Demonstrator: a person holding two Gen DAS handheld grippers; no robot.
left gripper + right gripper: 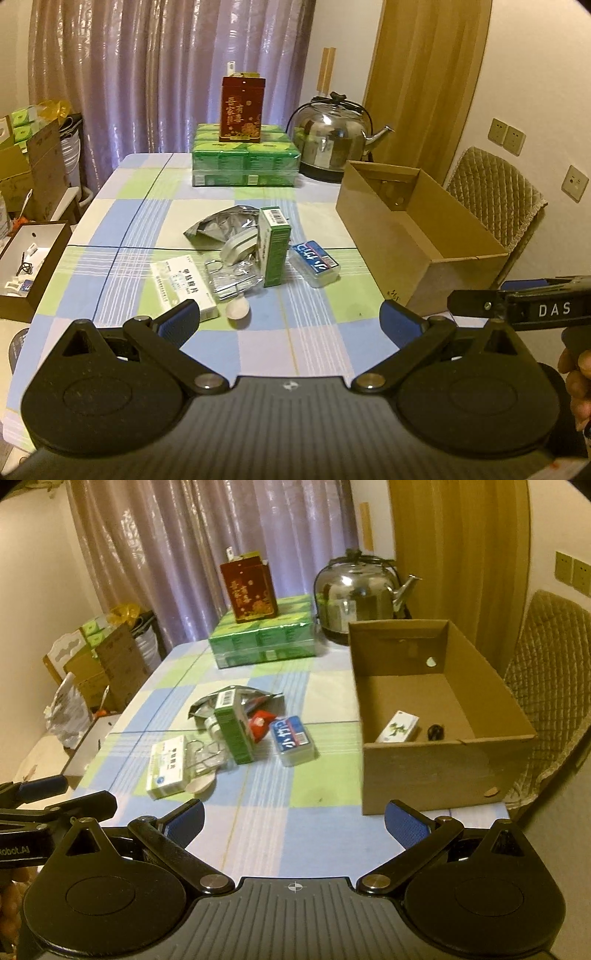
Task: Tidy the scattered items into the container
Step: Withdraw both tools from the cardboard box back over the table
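Left gripper (290, 319) fingers spread wide, holding nothing, hovering over the near edge of the checked blue-green tablecloth table (317, 332). Right gripper (294, 818) also wide apart, empty, touching nothing.

Landmark: open brown cardboard box (432, 771), on the table's right side. Left of the box lies the scatter: small white plastic spoon (238, 308) nearest; flat white medicine box (184, 286), long axis running near-to-far; clear wire-clip packet (232, 277); green-white carton (275, 245), long axis pointing away; blue-lidded clear plastic case (314, 264) closest to the box, apart from it; crumpled silver foil bag (218, 227) farthest.

Inside the box: small white-green packet (399, 727) and a small dark object (436, 732), both at its near wall.
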